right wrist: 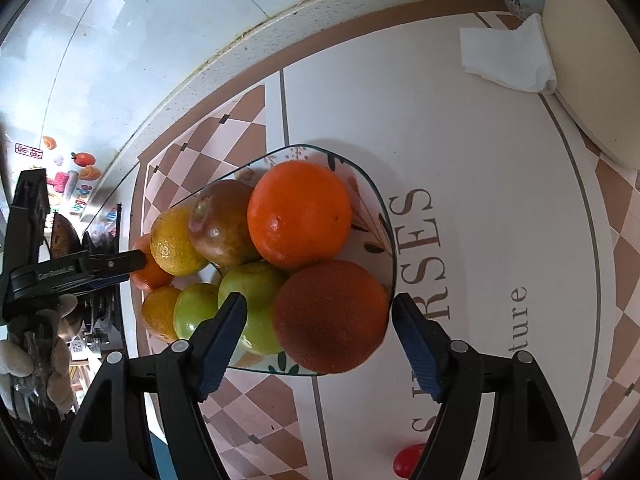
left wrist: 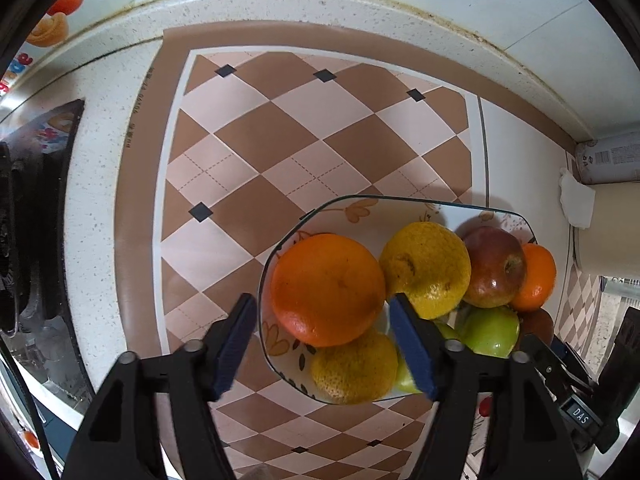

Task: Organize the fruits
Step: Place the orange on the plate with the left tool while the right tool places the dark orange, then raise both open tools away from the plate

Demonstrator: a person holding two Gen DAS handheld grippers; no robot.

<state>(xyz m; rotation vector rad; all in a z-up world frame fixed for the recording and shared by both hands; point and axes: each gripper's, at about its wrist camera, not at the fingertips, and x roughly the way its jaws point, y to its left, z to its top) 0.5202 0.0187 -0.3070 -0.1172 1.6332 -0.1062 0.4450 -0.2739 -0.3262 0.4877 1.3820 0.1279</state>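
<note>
Both tongs (left wrist: 324, 344) (right wrist: 316, 340) wide apart, unloaded.

Home kitchen, speckled stone counter (left wrist: 100, 168), tiled wall (right wrist: 132, 40), checkered mat (left wrist: 280, 140), stove edge (left wrist: 24, 240)

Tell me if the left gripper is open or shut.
Open: the left gripper straddles the large orange, pads apart, not clamped.
</note>
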